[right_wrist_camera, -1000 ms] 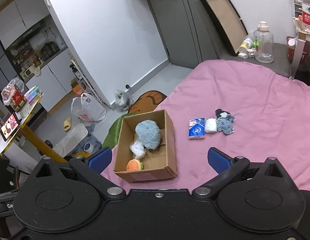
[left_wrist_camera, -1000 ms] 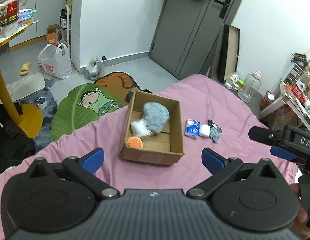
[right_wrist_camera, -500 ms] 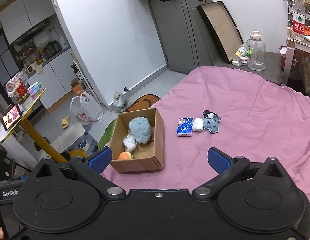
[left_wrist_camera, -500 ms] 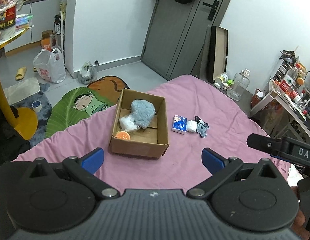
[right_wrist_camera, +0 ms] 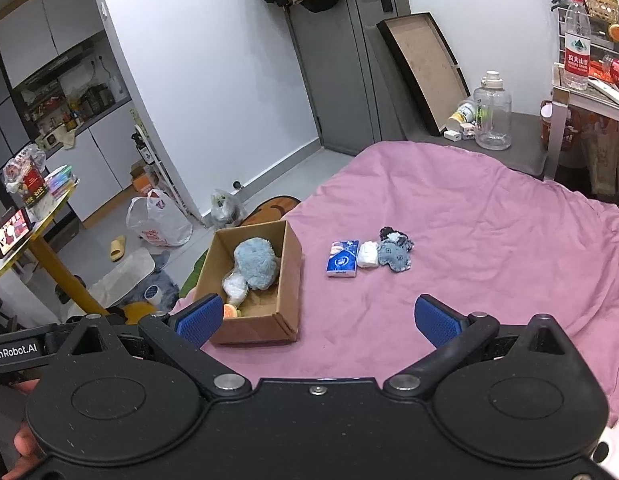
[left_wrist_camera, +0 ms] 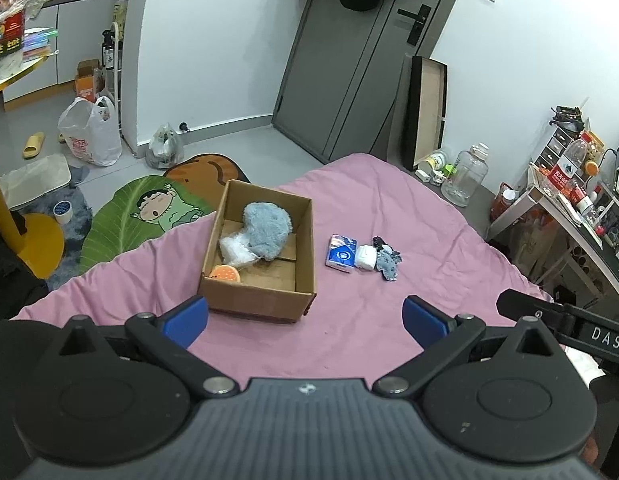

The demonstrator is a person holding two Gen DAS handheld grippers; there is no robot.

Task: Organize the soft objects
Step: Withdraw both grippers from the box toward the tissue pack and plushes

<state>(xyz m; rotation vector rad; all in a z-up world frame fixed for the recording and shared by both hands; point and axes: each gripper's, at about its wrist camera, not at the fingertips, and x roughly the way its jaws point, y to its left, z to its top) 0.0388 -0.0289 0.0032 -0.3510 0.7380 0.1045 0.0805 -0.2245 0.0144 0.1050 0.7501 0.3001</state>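
A cardboard box (left_wrist_camera: 265, 300) (right_wrist_camera: 287, 280) sits on the pink bed (left_wrist_camera: 349, 336) (right_wrist_camera: 489, 240). In it lie a blue plush (left_wrist_camera: 267, 230) (right_wrist_camera: 255, 264), a white fluffy item (left_wrist_camera: 235, 250) (right_wrist_camera: 235, 286) and an orange toy (left_wrist_camera: 226, 273) (right_wrist_camera: 230, 310). To its right lie a blue tissue pack (left_wrist_camera: 341, 253) (right_wrist_camera: 341, 258), a white roll (left_wrist_camera: 366, 257) (right_wrist_camera: 367, 254) and a grey sock bundle (left_wrist_camera: 387, 260) (right_wrist_camera: 395, 250). My left gripper (left_wrist_camera: 305, 320) and my right gripper (right_wrist_camera: 319, 318) are both open and empty, held back from the box, well above the bed.
Beyond the bed's far edge are a leaf-shaped floor mat (left_wrist_camera: 137, 216), plastic bags (left_wrist_camera: 91, 132), a yellow table leg (left_wrist_camera: 5, 216) and a grey door (left_wrist_camera: 349, 64). A clear jug (right_wrist_camera: 491, 120) and a cluttered desk (left_wrist_camera: 569, 208) stand at the right.
Both grippers have pulled back and up from the bed. The box and the items beside it now look smaller and farther. Both grippers stay open.
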